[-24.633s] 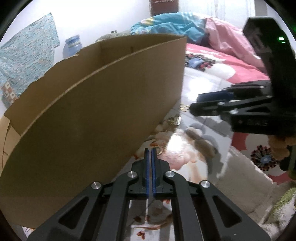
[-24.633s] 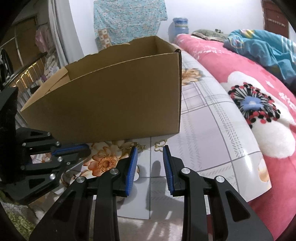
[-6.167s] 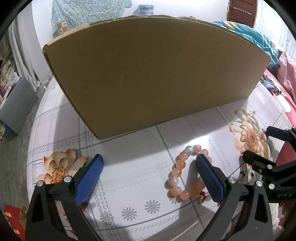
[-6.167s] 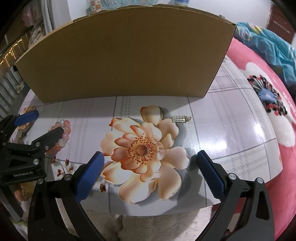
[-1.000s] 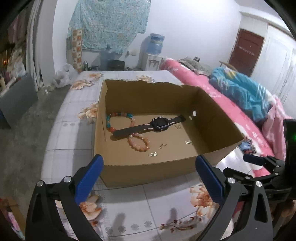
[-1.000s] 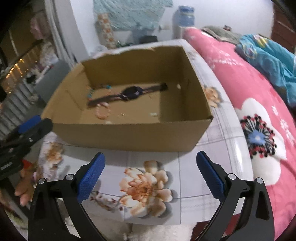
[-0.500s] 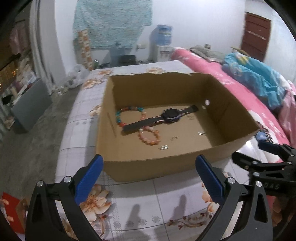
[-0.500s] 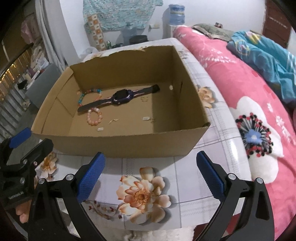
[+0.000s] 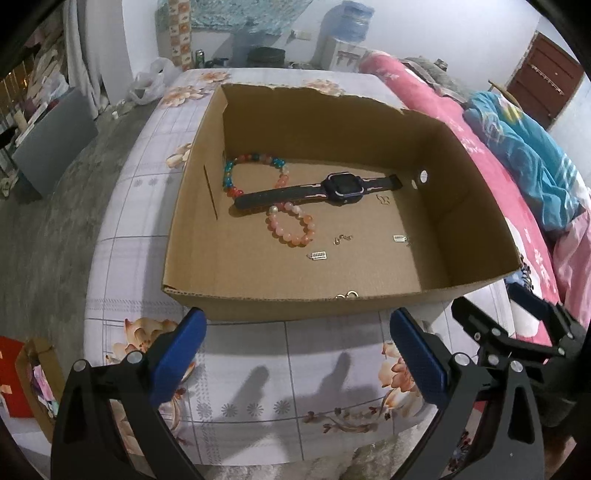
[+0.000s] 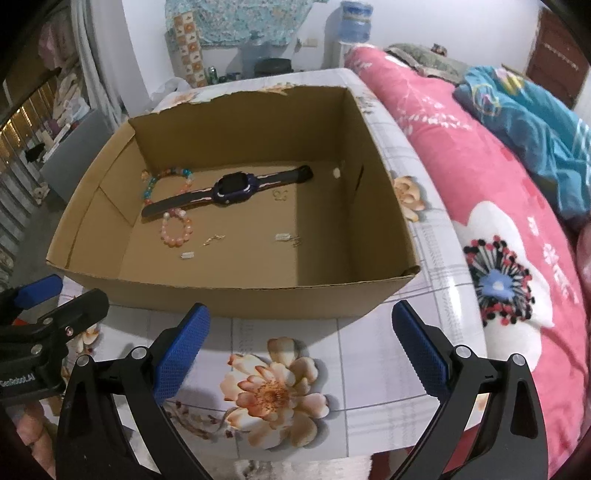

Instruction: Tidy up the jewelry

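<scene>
A brown cardboard box [image 9: 458, 206] sits in the middle of both views. Its top is open and its back edge is torn and bumpy. The jewelry lies on the flat bottom of the box. A dark watch [image 9: 341, 187] with a long strap and a square face lies across the middle. Its strap lies over a ring of round beads in blue, red and orange [image 9: 236, 173] at the upper left of the box floor. Just below the strap is a smaller ring of smooth pink beads [image 9: 291, 229]. A few tiny shiny metal bits [image 9: 319, 256] are spread out to the right of the pink beads, and one small gold piece [image 9: 349, 294] peeks up by the near wall.

The left claw [image 9: 295, 347] is at the bottom of the left view. Its two blue bumpy pads are wide apart and hold nothing. The right claw [image 10: 299, 343] is at the bottom of the right view, also spread wide with nothing in it. Both hang in front of the box's near wall.

The box rests on a shiny table cover [image 10: 332, 354] with gray lines and big orange flowers. On the right side is a pink blanket [image 10: 498, 221] with a white flower, and a blue blanket [image 10: 535, 122] on top of it. A big water bottle [image 10: 354, 18] stands at the top by the white wall.
</scene>
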The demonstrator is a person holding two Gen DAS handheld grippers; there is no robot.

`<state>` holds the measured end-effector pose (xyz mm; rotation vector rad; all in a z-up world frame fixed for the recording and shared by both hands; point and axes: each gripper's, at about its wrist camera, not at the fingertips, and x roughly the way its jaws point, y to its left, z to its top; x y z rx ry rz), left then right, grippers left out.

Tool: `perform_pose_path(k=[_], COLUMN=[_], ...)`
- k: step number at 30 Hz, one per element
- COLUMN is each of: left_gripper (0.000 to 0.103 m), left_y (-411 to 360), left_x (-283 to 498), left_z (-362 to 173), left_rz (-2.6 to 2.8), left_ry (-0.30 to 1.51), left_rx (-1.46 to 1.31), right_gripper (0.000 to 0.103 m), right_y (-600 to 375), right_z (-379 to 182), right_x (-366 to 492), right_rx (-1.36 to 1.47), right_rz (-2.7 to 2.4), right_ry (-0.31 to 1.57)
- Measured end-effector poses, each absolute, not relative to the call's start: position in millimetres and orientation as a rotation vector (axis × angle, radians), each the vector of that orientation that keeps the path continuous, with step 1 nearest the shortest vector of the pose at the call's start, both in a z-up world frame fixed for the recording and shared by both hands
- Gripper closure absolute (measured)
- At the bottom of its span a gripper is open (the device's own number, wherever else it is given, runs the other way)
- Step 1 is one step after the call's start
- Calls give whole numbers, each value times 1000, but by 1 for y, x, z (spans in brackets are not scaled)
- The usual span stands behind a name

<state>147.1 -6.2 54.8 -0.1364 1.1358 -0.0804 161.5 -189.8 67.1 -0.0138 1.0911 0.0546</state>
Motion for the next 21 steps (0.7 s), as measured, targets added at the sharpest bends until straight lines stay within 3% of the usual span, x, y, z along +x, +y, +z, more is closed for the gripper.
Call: perform_pose_path(k=[21], left_gripper=[5], left_y=[-11], left_x=[160], left_z=[40], left_rz=[5], left_ry=[1192], left_rx=[-78], right_gripper=[8], right_y=[-185], right_z=[51], right_x=[174], right_rx=[-2], right_rz=[33], right_ry=[1166])
